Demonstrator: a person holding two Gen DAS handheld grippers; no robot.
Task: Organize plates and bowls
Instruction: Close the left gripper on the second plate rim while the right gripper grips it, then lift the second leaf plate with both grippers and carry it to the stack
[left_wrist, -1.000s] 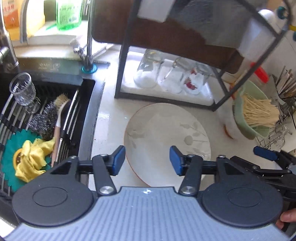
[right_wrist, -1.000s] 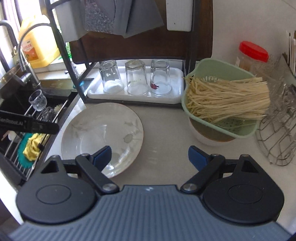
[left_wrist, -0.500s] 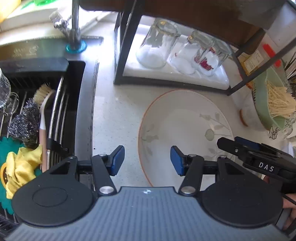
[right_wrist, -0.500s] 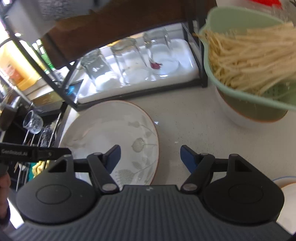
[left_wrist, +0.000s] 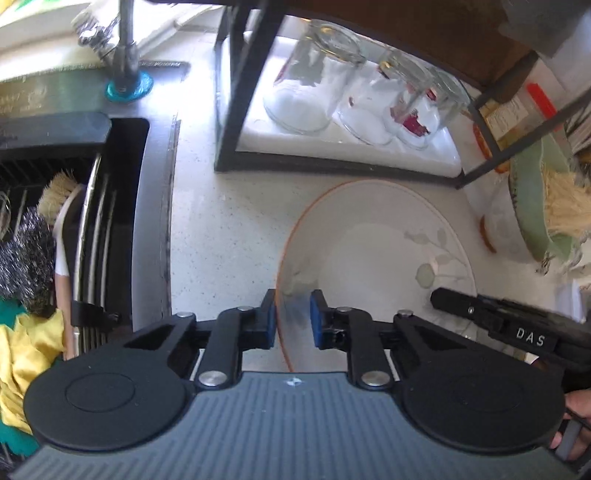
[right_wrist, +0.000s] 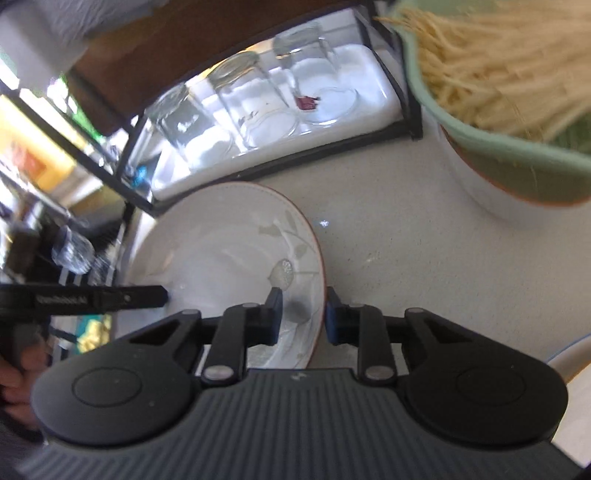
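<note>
A white plate (left_wrist: 369, 251) with a brown rim and a leaf pattern lies flat on the pale counter. My left gripper (left_wrist: 291, 317) straddles its left rim, one blue pad outside and one inside, and the jaws are closing onto it. My right gripper (right_wrist: 303, 314) straddles the plate's (right_wrist: 221, 243) right rim the same way, also closing onto it. Each gripper shows in the other's view: the right gripper's finger (left_wrist: 454, 301) over the plate's right side, the left gripper's finger (right_wrist: 147, 293) at the left side.
A black sink (left_wrist: 122, 221) with a brush, a steel scourer and a yellow cloth lies to the left. Behind the plate a black rack holds a white tray (right_wrist: 369, 107) with three upturned glasses. A green colander of noodles (right_wrist: 498, 92) rests on a white bowl to the right.
Both grippers sank toward the plate and their jaws narrowed from wide open to the width of its rim. The right gripper rolled, so its view tilts.
</note>
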